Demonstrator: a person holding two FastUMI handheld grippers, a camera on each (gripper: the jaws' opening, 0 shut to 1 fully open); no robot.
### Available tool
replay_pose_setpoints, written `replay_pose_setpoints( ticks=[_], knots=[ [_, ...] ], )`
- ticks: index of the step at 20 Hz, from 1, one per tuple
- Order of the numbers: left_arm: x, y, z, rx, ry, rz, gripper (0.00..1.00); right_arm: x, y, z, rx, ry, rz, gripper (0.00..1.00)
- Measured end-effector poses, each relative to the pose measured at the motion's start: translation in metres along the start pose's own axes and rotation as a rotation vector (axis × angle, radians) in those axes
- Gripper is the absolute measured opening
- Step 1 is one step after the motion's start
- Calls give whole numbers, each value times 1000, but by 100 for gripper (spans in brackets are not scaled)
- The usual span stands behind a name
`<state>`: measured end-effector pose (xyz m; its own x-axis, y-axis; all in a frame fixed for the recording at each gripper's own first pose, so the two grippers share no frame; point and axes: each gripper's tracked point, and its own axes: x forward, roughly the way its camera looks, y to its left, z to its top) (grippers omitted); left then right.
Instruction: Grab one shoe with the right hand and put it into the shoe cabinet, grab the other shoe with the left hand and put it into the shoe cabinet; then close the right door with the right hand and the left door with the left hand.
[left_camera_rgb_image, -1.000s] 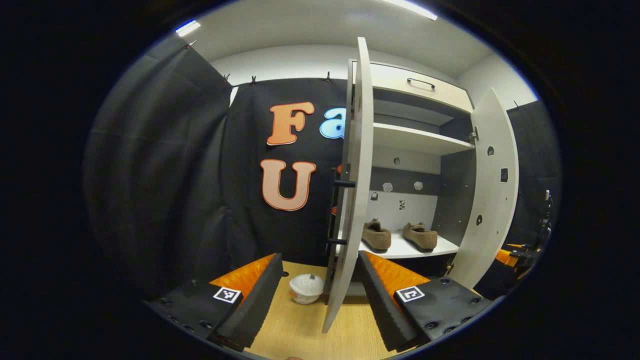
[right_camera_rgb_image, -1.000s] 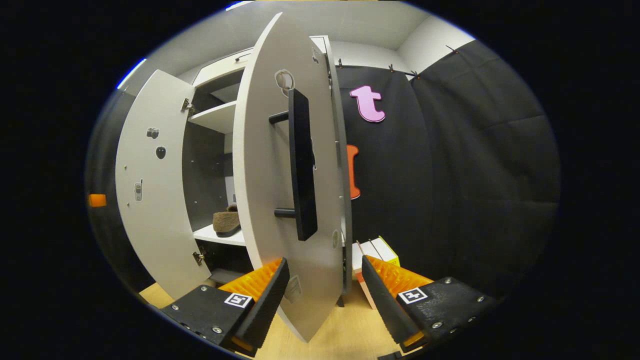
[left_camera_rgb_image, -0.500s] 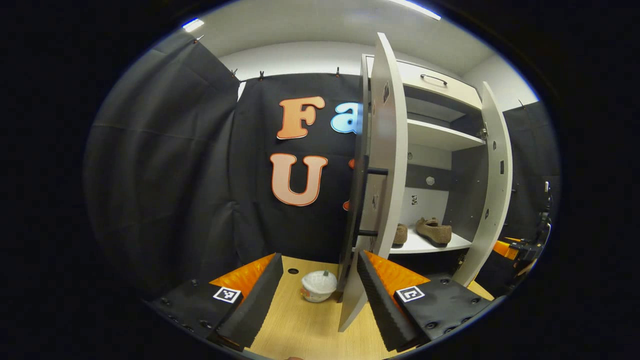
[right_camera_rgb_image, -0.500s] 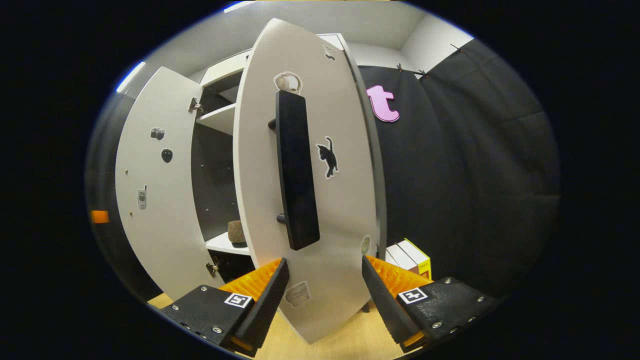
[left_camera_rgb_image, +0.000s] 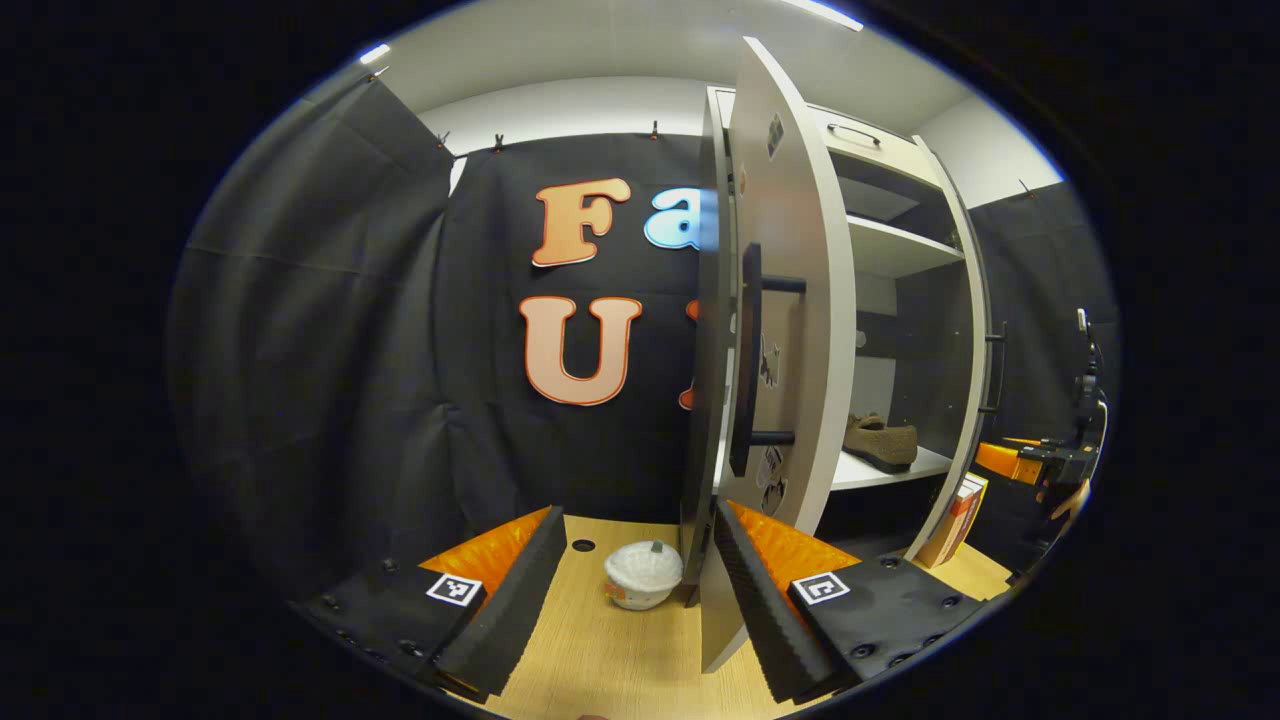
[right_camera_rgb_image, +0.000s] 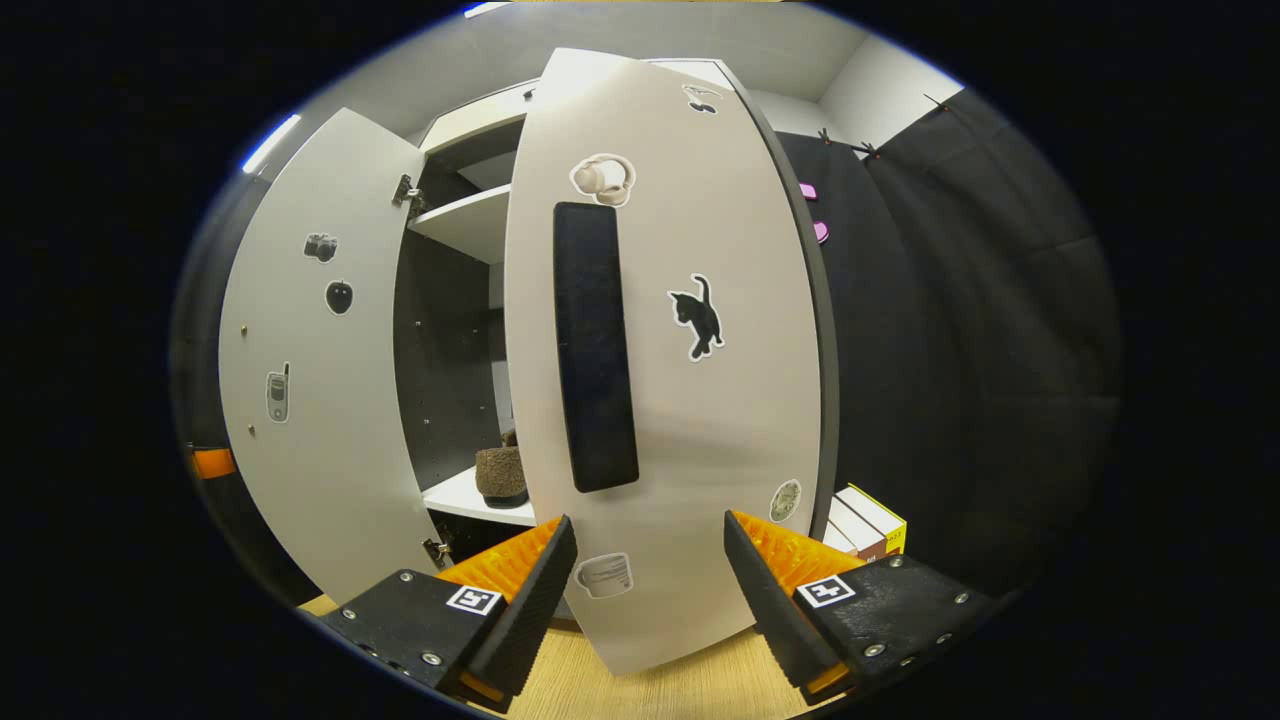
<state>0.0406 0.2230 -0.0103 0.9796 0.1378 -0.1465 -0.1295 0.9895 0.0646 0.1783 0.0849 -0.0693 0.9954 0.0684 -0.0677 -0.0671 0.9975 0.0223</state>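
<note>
Shoe cabinet (left_camera_rgb_image: 880, 250): tall, pale grey, dark interior, drawer w/ handle at top, white shelves inside. Stands on a wood-grain table (left_camera_rgb_image: 620, 660).

Right door (right_camera_rgb_image: 680, 400), right gripper view: seen nearly face-on, big in frame, partway shut; a gap to the cabinet interior shows along its left edge. Long black bar handle (right_camera_rgb_image: 595, 345) upright on its front. Stickers on it incl. a black cat (right_camera_rgb_image: 697, 317) and a mug, low down.

Left door (left_camera_rgb_image: 790, 330), left gripper view: partway shut, outer face w/ its own black handle angled toward camera. In right gripper view the same door (right_camera_rgb_image: 310, 380) stands wide, inner face showing, small stickers on it.

Right gripper (right_camera_rgb_image: 650, 590): fingers spread wide, nothing between them, lower part of right door just ahead in the gap. Contact w/ door: can't tell. It also shows far right in left gripper view (left_camera_rgb_image: 1040, 460), orange and black, past the right door's edge.

Left gripper (left_camera_rgb_image: 640, 580): fingers spread, holding nothing; right-hand finger just beside left door's lower edge, touching or not unclear.

Shoes: brown, fuzzy, on the lower white shelf. One shoe (left_camera_rgb_image: 880, 440) visible through the gap in left gripper view; another glimpse (right_camera_rgb_image: 500, 472) in right gripper view.

Books (right_camera_rgb_image: 865, 520) upright on table beside cabinet's right side. Small white lidded pot (left_camera_rgb_image: 643, 572) on table left of cabinet.
</note>
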Motion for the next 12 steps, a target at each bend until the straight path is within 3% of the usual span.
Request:
replay_pose_setpoints(
  ticks=[11, 12],
  knots=[
    [22, -26, -16, 18, 18, -82, 97, -12, -3, 0, 7, 6, -35, 85],
    [24, -30, -18, 14, 20, -93, 94, -12, -3, 0, 3, 6, -37, 85]
  ],
)
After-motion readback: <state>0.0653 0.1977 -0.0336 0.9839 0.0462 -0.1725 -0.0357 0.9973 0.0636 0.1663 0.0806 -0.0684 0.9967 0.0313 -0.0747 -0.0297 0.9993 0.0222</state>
